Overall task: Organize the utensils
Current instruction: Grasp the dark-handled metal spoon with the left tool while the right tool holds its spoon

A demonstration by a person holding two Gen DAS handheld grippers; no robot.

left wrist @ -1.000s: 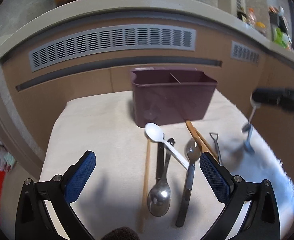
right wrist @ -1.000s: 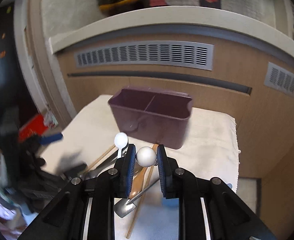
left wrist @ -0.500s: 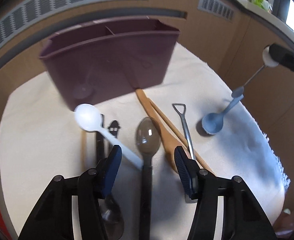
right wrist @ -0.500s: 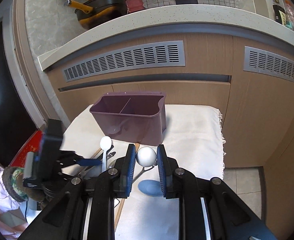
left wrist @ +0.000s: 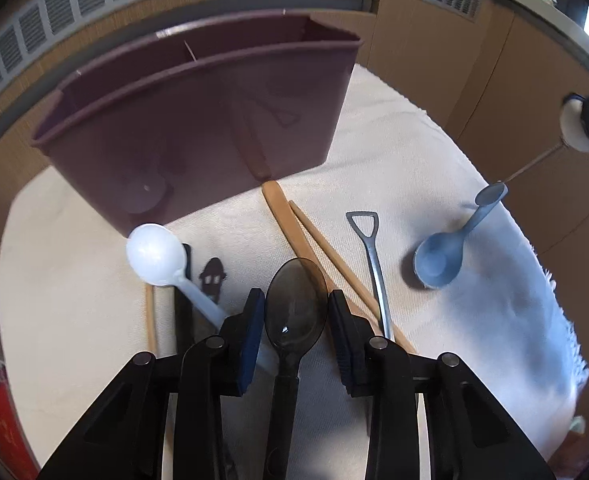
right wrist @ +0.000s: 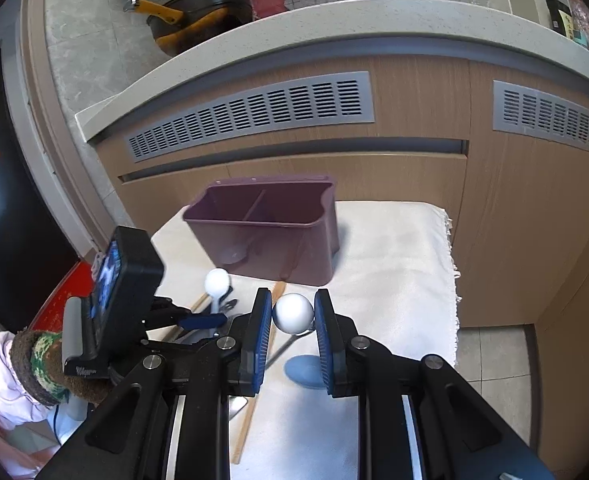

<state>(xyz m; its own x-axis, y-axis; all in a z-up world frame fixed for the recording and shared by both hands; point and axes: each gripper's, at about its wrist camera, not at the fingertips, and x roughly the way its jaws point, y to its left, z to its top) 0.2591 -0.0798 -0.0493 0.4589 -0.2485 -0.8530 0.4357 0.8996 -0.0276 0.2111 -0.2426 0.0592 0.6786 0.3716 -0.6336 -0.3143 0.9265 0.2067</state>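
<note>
the left claw [left wrist: 296, 316] points steeply down at the cloth-covered counter [left wrist: 394, 152], and its jaws are closing with the smoky translucent spoon [left wrist: 294, 312] between them. the blue pads [left wrist: 254, 320] stand at either side of the spoon's bowl, close to its edges; whether they already press on it cannot be told. the spoon's long axis runs straight along the claw's own line: the bowl lies at the pads and points away toward the organizer, while the dark handle runs back under the claw body. so the grip falls across the bowl's width, not on the handle, and the left hand is plainly the nearer one to this spoon.

just left of it lies the white plastic spoon [left wrist: 156, 256], its handle slanting under the left finger; just right lie the wooden chopsticks [left wrist: 314, 236] and a small shovel-shaped metal spoon [left wrist: 368, 248].

further out, the right claw [right wrist: 293, 314] is pinched on the white ball end [right wrist: 293, 313] of a thin-stemmed blue spoon [left wrist: 440, 258], whose bowl hangs just over the cloth, well to the right of the pile.

beyond both stands the purple two-compartment organizer [left wrist: 198, 120]; both compartments look empty. a lift and a tip-up toward it would likely come next.
</note>
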